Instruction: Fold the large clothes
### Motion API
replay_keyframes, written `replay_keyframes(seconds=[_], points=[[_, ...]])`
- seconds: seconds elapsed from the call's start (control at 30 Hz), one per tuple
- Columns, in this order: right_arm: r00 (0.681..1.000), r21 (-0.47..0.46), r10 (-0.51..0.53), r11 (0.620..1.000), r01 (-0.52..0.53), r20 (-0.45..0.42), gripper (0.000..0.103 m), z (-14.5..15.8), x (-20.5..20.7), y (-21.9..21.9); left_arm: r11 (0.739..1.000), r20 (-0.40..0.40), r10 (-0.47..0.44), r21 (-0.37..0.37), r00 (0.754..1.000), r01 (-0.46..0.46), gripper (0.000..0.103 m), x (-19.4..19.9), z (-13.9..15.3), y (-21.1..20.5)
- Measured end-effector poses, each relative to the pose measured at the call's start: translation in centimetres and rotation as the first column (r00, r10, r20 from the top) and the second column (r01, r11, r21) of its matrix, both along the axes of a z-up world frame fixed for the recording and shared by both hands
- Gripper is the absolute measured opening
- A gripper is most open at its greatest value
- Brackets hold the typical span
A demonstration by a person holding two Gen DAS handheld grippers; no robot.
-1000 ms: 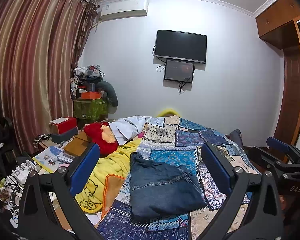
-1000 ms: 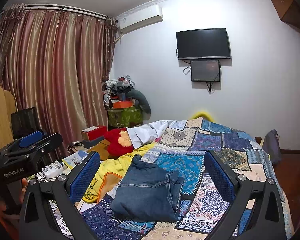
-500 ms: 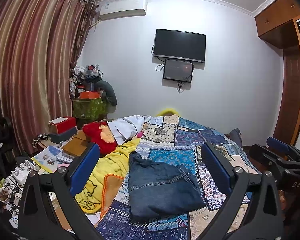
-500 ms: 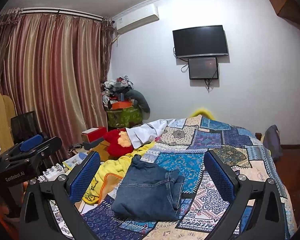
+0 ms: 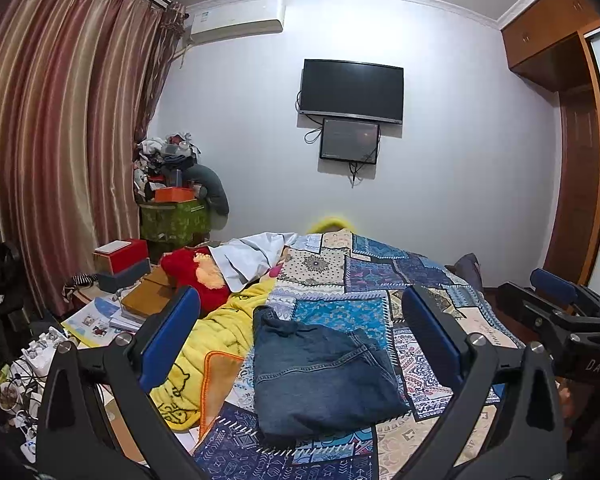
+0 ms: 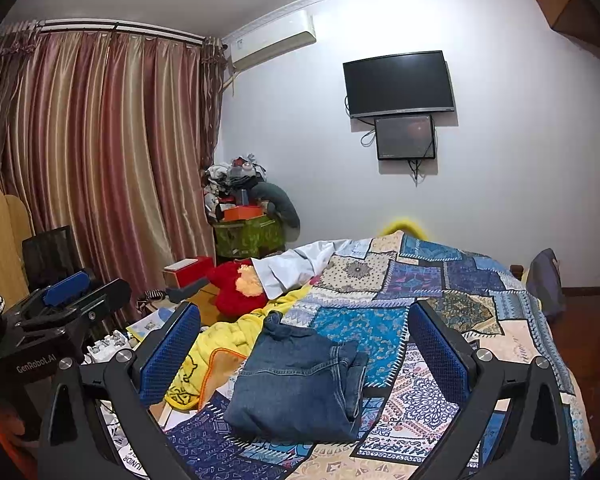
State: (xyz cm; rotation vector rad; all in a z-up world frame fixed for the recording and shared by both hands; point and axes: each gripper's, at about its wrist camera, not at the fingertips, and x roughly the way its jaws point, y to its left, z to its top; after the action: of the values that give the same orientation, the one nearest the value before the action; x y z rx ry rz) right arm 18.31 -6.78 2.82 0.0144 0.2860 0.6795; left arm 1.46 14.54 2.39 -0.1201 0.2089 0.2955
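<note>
A pair of blue jeans (image 5: 320, 376) lies folded into a compact stack on the patchwork bedspread (image 5: 380, 272). It also shows in the right wrist view (image 6: 300, 384). My left gripper (image 5: 300, 336) is open and empty, held above and in front of the jeans without touching them. My right gripper (image 6: 304, 344) is open and empty too, held back from the jeans. The right gripper shows at the right edge of the left wrist view (image 5: 556, 308), and the left gripper shows at the left of the right wrist view (image 6: 60, 304).
A yellow blanket (image 5: 216, 344) and a red plush toy (image 5: 196, 272) lie left of the jeans, with a white garment (image 5: 248, 256) behind. Boxes, papers and cables crowd the floor at left (image 5: 112, 312). Curtains hang on the left, a wardrobe (image 5: 572, 160) stands on the right.
Both grippers have drifted slightly, so the views shift a little. The folded jeans have not moved and both grippers stay open.
</note>
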Motion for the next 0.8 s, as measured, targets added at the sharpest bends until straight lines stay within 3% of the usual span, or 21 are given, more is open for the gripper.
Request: replay_keyframes(seconds=[0.8], points=[[1.000, 0.008, -0.011, 1.000, 0.011, 0.016, 0.103, 0.11, -0.48, -0.20, 0.998, 0.002, -0.056, -0.001, 0.998, 0.056, 0.102, -0.28, 0.46, -0.02]])
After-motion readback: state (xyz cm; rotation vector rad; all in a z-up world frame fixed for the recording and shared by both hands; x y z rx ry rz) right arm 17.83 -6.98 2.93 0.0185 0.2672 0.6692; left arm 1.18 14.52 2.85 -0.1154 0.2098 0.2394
